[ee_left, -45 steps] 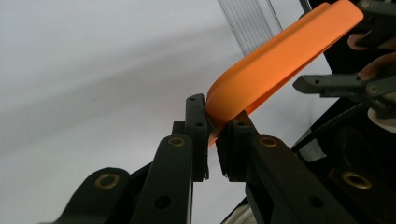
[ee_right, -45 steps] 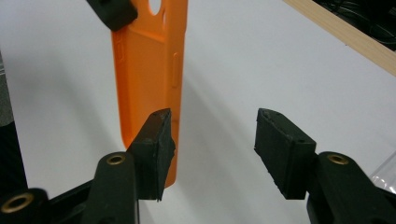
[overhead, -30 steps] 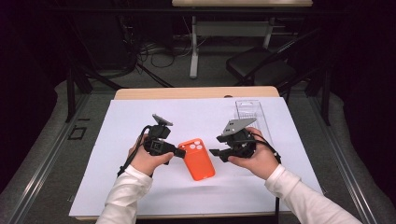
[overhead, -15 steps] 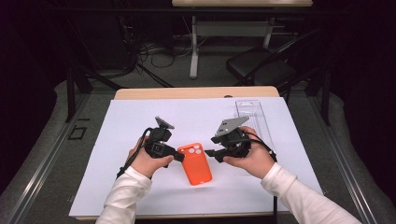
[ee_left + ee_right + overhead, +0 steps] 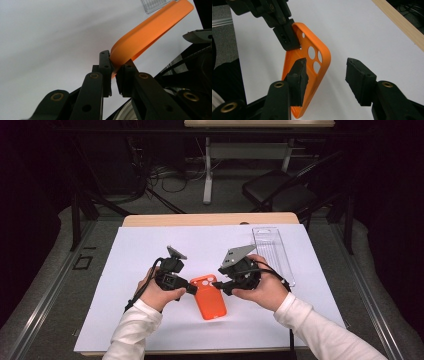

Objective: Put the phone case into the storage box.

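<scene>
An orange phone case with camera cut-outs sits over the white sheet between my two grippers. My left gripper is shut on its top left edge; in the left gripper view the case runs up and away from the pinching jaws, one end lifted off the sheet. My right gripper is open at the case's top right corner. In the right gripper view its jaws stand wide apart, the case's rim reaching into the gap, with the left gripper clamped above.
A clear plastic package lies on the white sheet to the right of my right hand. The wooden table edge runs along the back. A dark chair and cables stand on the floor beyond.
My right gripper has moved left, closer to the case's top corner. The case and left gripper have shifted slightly toward the near edge.
</scene>
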